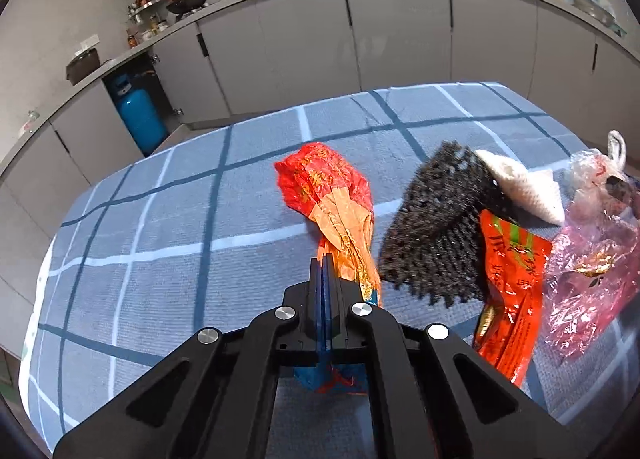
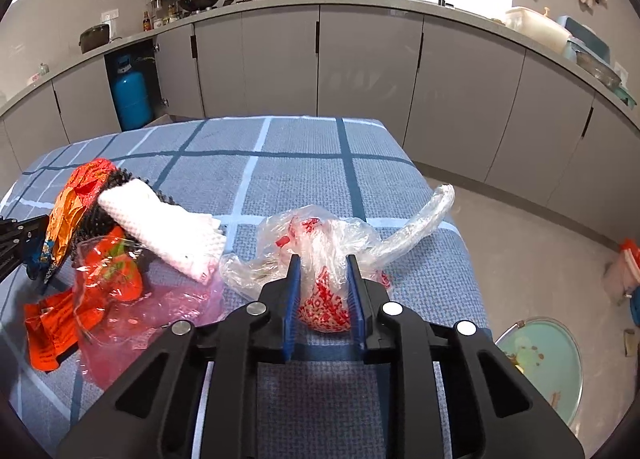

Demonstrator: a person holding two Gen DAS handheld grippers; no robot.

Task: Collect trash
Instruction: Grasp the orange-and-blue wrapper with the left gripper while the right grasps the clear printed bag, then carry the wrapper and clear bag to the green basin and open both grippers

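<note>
My left gripper (image 1: 324,259) is shut on the tail of a red and orange snack wrapper (image 1: 326,191) that lies on the blue checked tablecloth (image 1: 160,219). To its right lie a black mesh sponge (image 1: 436,227), a white foam piece (image 1: 520,187), a red foil packet (image 1: 512,291) and a pink plastic film (image 1: 592,279). My right gripper (image 2: 324,263) is open, its blue pads either side of a clear plastic bag with red print (image 2: 324,259). The left gripper's arm shows at the left edge of the right wrist view (image 2: 16,235), with the wrapper (image 2: 68,215), foam (image 2: 168,231) and packet (image 2: 52,323).
The table's right edge drops to a grey floor (image 2: 540,251), where a round green-lidded bin (image 2: 544,363) stands. Grey kitchen cabinets (image 2: 360,59) run behind the table, with a blue gas cylinder (image 2: 130,99) at the left.
</note>
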